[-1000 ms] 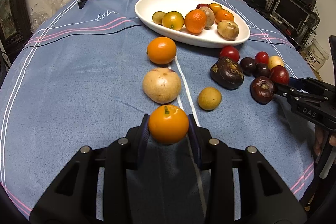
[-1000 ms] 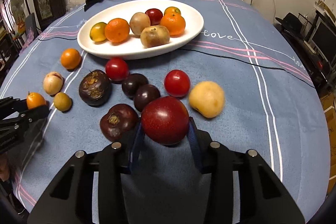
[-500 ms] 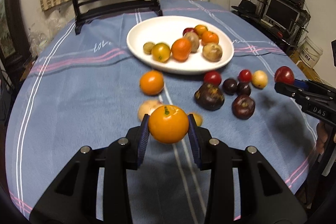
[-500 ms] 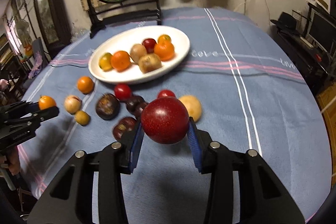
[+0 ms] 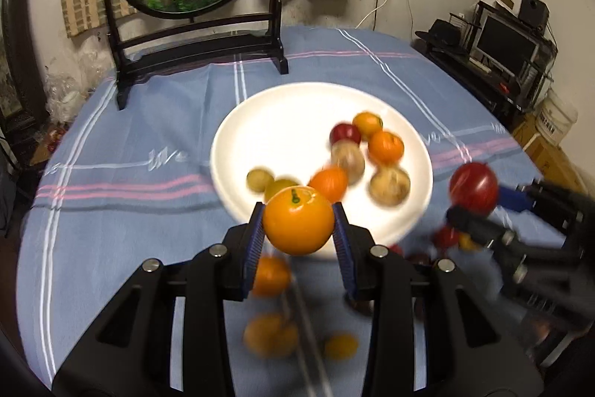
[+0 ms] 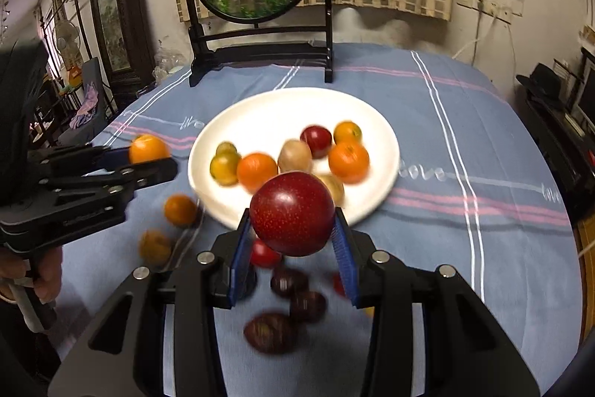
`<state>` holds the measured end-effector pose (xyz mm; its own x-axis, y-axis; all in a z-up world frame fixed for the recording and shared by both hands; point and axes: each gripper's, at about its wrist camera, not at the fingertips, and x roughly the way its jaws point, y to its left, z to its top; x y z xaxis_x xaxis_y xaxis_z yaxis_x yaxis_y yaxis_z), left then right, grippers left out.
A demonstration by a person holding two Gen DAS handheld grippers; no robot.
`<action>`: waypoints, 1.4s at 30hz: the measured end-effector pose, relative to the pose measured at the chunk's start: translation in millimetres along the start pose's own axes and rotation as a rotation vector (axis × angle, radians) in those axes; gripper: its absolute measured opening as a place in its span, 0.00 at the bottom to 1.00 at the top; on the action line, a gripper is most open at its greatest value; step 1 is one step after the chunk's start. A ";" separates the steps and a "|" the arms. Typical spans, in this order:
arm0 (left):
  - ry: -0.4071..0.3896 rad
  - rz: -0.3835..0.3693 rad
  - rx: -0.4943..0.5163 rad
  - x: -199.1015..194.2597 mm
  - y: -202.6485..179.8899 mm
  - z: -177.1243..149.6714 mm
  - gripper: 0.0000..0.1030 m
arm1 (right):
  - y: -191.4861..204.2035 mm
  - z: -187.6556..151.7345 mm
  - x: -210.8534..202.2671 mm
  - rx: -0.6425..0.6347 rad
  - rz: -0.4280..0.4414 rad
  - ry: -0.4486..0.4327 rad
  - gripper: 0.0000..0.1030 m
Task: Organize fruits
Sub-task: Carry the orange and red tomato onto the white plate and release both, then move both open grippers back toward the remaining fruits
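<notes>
Left gripper (image 5: 298, 226) is clamped on an orange (image 5: 298, 220), pads pressing its two sides at the widest part, stem up. Right gripper (image 6: 293, 226) is clamped on a red plum (image 6: 292, 213) the same way, across its middle. Both fruits sit between the fingertips, lifted off the cloth (image 5: 122, 211), with the white plate (image 5: 282, 121) just beyond the tips. More fruit lies blurred below and behind the fingers. Judgement: both are light, round and smooth, so they can roll or slip if gripped off-centre. The orange's rind gives a little; the plum likely bruises, so squeeze gently. Best hold is across the middle.
</notes>
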<state>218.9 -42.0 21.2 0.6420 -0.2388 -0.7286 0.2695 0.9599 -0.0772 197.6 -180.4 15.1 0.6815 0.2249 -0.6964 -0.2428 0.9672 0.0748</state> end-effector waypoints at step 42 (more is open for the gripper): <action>-0.035 0.133 0.029 -17.0 0.7 -47.0 0.82 | -38.7 -54.3 -33.3 0.148 -0.098 -0.015 0.64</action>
<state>174.4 -30.4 1.5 0.6978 -0.1155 -0.7070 0.2011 0.9788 0.0386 146.8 -231.7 -3.4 0.7071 0.1298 -0.6951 -0.0713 0.9911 0.1124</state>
